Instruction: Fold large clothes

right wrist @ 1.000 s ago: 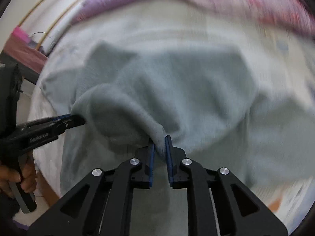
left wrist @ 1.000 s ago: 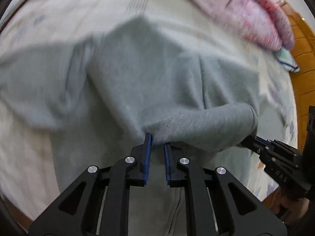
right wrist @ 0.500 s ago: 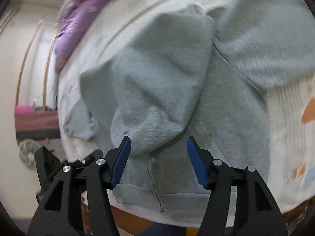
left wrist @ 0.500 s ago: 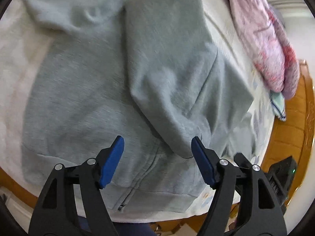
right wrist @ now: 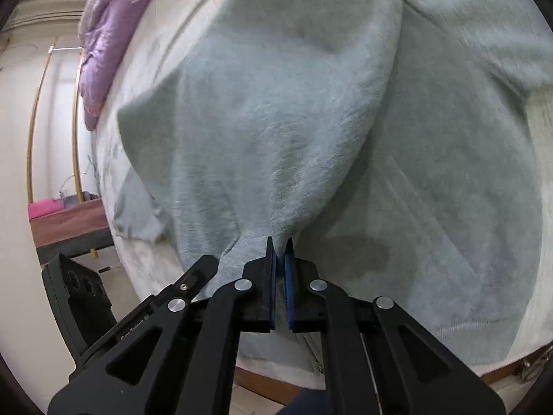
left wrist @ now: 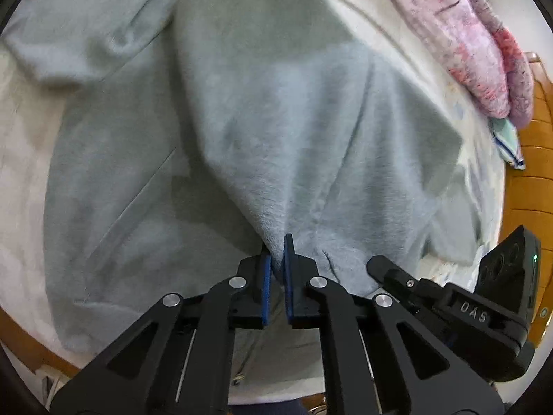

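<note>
A large grey fleece zip sweatshirt (left wrist: 276, 131) lies spread on a bed with a folded part on top of its body. My left gripper (left wrist: 275, 252) is shut on the near edge of that folded part, lifting it into a peak. My right gripper (right wrist: 279, 252) is shut on the same edge of the sweatshirt (right wrist: 293, 121), close beside the left one. The right gripper's body shows in the left wrist view (left wrist: 449, 307), and the left gripper's body shows in the right wrist view (right wrist: 155, 297).
A pale patterned bedsheet (left wrist: 20, 159) covers the bed. A pink floral quilt (left wrist: 477, 45) lies at the far right by an orange wooden headboard (left wrist: 528, 180). A purple quilt (right wrist: 103, 45) lies at the far left. The bed's wooden edge (right wrist: 276, 387) runs below the grippers.
Both grippers were shut on the cloth a second ago, stood open above it half a second ago, and are now shut on the near edge of the folded part, side by side.
</note>
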A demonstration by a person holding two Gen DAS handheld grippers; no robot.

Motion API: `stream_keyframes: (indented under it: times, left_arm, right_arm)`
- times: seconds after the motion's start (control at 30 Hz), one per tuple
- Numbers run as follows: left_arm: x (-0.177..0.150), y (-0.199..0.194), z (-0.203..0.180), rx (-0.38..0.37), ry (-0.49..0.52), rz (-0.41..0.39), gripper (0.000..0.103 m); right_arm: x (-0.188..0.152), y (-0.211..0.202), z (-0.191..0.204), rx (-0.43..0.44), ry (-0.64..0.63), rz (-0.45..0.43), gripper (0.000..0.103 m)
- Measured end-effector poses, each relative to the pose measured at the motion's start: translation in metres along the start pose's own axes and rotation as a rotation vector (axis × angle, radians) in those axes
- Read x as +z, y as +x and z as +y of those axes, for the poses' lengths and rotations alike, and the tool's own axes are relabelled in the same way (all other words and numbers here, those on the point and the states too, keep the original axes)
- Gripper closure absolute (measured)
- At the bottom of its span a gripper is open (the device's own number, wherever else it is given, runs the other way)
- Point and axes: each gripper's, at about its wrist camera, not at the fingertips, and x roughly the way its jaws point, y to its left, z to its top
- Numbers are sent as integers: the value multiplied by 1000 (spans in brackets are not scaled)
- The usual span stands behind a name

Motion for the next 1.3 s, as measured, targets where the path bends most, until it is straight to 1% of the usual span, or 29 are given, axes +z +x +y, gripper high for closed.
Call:
stream_keyframes:
  times: [0.07, 0.1, 0.13, 0.2, 0.27, 0.3, 0.33, 0.4, 0.43, 0.5, 0.53, 0.57, 0.6, 0.63, 0.67, 0.7, 0.73, 0.8, 0.83, 0.9, 0.93, 1.0, 1.03, 1.07, 1.1, 1.13, 1.17, 1.27, 1.3]
  left_arm:
    - [-5, 16, 6, 11, 4, 55, 97]
    - [-6, 25, 8, 25, 16, 69, 94]
    - [-7, 29, 9, 32, 21, 74, 90]
    - [-4, 34, 10, 32, 20, 85, 89]
    - [1, 32, 10, 18, 22, 96, 84]
    - [1, 29, 10, 4, 25, 93, 71]
    - [3, 22, 13, -16, 27, 80, 65]
    - [-1, 4, 28, -42, 9, 53, 49]
    - [0, -6, 37, -61, -8, 42, 47]
    - [1, -20, 52, -84, -43, 23, 46]
    - [3, -31, 67, -95, -76, 6, 46]
    - [6, -39, 80, -98, -101, -8, 46]
    - [10, -47, 95, -96, -127, -27, 45]
    - [16, -56, 113, -84, -160, -50, 45]
    - [22, -63, 128, -73, -189, -71, 44]
    - [30, -71, 150, -57, -227, -99, 44]
    - [36, -77, 166, -42, -256, -118, 44]
    - [48, -90, 197, -19, -312, -158, 44]
    - [57, -99, 218, -6, -353, -192, 44]
    - [72, -114, 252, 3, -419, -238, 44]
    - [82, -122, 272, 12, -466, -266, 44]
    - [98, -135, 305, 20, -526, -311, 44]
    - [106, -140, 321, 32, -547, -326, 44]
    - [113, -145, 331, 34, -562, -344, 44]
    - [120, -149, 340, 34, -571, -359, 41]
    - [130, -153, 352, 47, -576, -371, 39]
    - [139, -156, 364, 57, -583, -381, 39]
    - [162, -161, 393, 71, -603, -393, 39]
    - [169, -161, 394, 78, -606, -409, 39]
  right_arm:
    - [-5, 18, -16, -24, 53, 30, 99]
    - [-6, 23, -22, -30, 65, 23, 99]
    - [-7, 29, -26, -23, 73, 20, 99]
    - [-5, 36, -26, -14, 88, 35, 95]
    - [-3, 30, -21, -19, 100, 48, 91]
    - [-1, 26, -19, -22, 102, 50, 91]
    - [0, 18, -12, -35, 88, 47, 91]
    - [0, 4, 1, -86, 35, 31, 90]
    - [-1, -4, 12, -133, -11, 9, 90]
    - [-5, -18, 30, -190, -70, -33, 90]
    - [-6, -24, 43, -211, -107, -54, 90]
    - [-5, -26, 53, -210, -133, -64, 90]
    - [-6, -27, 61, -193, -162, -73, 90]
    - [-3, -24, 78, -164, -201, -83, 91]
    - [1, -20, 92, -142, -231, -85, 94]
    - [4, -14, 104, -113, -262, -88, 95]
    - [11, -4, 122, -82, -304, -91, 96]
    - [21, 15, 152, -51, -359, -93, 97]
    - [30, 28, 172, -29, -387, -100, 97]
    - [44, 43, 193, -31, -420, -117, 97]
    - [53, 56, 204, -27, -424, -113, 97]
    - [71, 76, 213, -33, -416, -116, 97]
    - [81, 94, 217, -49, -411, -99, 97]
    - [88, 110, 217, -70, -401, -75, 97]
    - [92, 124, 218, -94, -392, -64, 97]
    - [95, 142, 214, -134, -384, -24, 97]
    - [98, 151, 210, -148, -369, 3, 97]
    - [93, 143, 212, -152, -374, -5, 97]
    - [91, 138, 213, -151, -378, -11, 97]
